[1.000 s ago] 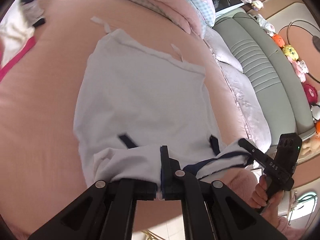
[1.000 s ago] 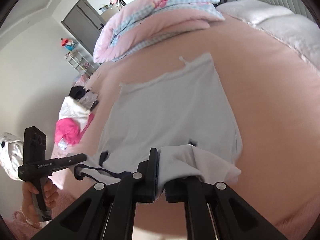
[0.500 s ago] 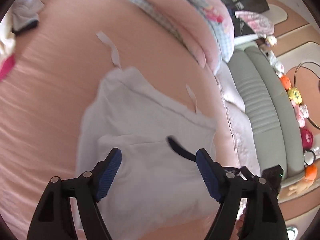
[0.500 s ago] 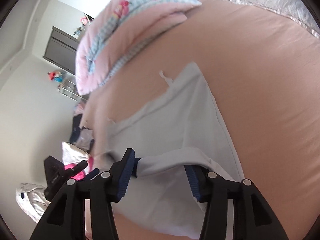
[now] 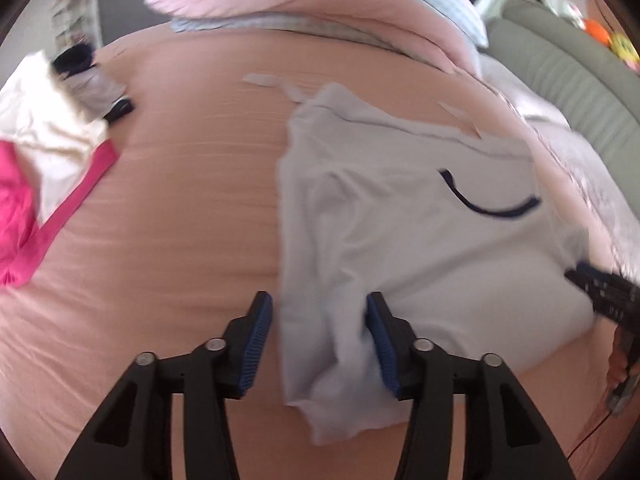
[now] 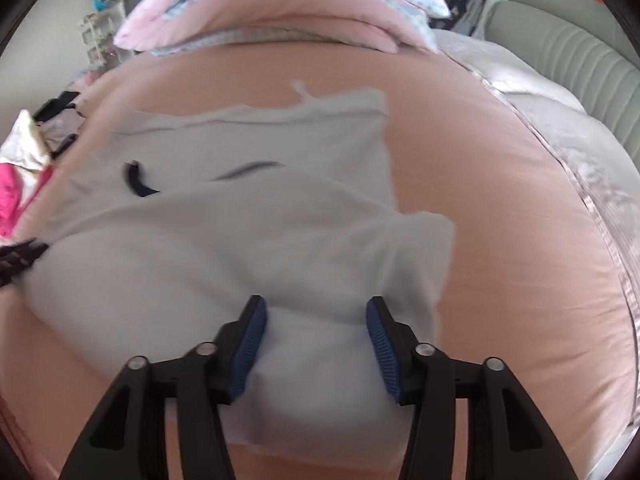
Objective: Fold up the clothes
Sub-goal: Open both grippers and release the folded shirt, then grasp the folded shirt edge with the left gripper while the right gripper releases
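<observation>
White garment [image 5: 420,220] with navy trim: folded over, lying on pink bedsheet [image 5: 180,200], pillows [image 5: 320,4] beyond. Left gripper [image 5: 316,340]: jaws closing, fingers apart, garment's edge between them, unclamped. Right gripper [image 6: 316,340]: jaws opening, fingers apart over the fold, nothing pinched

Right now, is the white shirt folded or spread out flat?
Folded partway. The white shirt has its near part lying doubled over the rest on the pink bed; the fold looks puffy, not flat.
</observation>
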`<state>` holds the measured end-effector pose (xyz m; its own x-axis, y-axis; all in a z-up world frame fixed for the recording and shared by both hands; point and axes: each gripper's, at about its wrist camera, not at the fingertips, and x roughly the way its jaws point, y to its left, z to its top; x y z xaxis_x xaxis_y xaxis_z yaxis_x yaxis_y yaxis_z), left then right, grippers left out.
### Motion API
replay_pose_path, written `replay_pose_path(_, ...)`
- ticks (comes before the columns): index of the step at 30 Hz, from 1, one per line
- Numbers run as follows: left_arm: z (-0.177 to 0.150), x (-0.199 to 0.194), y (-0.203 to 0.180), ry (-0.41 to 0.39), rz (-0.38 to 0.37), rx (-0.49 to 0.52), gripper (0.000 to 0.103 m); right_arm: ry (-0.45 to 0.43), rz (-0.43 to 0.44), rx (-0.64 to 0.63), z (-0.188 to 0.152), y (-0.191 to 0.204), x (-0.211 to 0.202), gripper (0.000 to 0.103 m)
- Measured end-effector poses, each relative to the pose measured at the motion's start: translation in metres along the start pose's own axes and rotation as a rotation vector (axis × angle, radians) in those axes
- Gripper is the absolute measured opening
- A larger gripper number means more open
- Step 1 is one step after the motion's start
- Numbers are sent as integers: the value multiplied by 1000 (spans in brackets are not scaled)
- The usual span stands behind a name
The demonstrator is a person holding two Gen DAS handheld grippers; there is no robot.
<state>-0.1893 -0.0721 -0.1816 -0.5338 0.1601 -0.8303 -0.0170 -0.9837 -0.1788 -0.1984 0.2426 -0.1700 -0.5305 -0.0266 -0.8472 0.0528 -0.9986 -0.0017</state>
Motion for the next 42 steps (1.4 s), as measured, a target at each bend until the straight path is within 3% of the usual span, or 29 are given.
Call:
replay_pose_path(4, -8, -36, 27, -111, -108, -153, 49, -23, 26, 163, -26, -45, -32, 56)
replay_pose_path(6, -22, -33, 42, -73, -231, -279, 49, -63, 90, 302, -32, -73, -44, 60)
replay_pose_path(8, -37, -24, 53, -8, -329, -397, 49, -32, 206, 475, -49, -97, -45, 64)
replay_pose_path(10, -49, -16, 54, 9, -314, -447, 49, 19, 298, 590, -63, -106, -37, 65)
replay_pose_path(11, -52, -17, 52, -23, -300, -453, 50, 6, 297, 588, -64, -105, -39, 65)
replay_pose_path(13, -51, -16, 43, -58, -272, -438, 65, -12, 309, 555, -58, -100, -37, 70)
replay_pose_path(14, -48, -14, 36, -63, -257, -419, 67, -9, 333, 510, -51, -94, -30, 70)
replay_pose_path(15, -45, -12, 30, -67, -244, -399, 67, -15, 311, 463, -44, -86, -26, 70)
replay_pose_path(17, -32, -6, 21, -58, -245, -338, 66, -28, 266, 369, -32, -71, -19, 61)
replay_pose_path(19, -25, -4, 13, -37, -272, -305, 20, -12, 295, 341, -25, -63, -14, 35)
replay_pose_path(21, -22, -8, 5, -34, -232, -270, 18, -5, 327, 344, -23, -58, -12, 17)
replay_pose_path(22, -22, -13, 2, -38, -215, -257, 17, -7, 329, 338, -23, -56, -14, 14)
replay_pose_path(26, -30, -40, -4, -28, -202, -199, 16, 9, 336, 301, -22, -52, -36, 14)
replay_pose_path(30, -55, -54, 0, 68, -218, -185, 17, 60, 341, 269, -32, -55, -56, 14)
replay_pose_path(32, -72, -57, 5, 101, -222, -205, 24, 116, 317, 233, -43, -52, -55, 14)
replay_pose_path(34, -85, -64, 10, 109, -180, -202, 42, 197, 235, 173, -54, -47, -50, 23)
replay_pose_path(35, -88, -69, 14, 93, -149, -199, 42, 228, 196, 142, -57, -44, -47, 23)
replay_pose_path(38, -83, -95, 33, -34, -99, -249, 42, 203, 125, 106, -59, -47, -60, 27)
replay_pose_path(42, -43, -90, 30, -85, -120, -184, 42, 19, 14, 115, -34, -51, -88, 27)
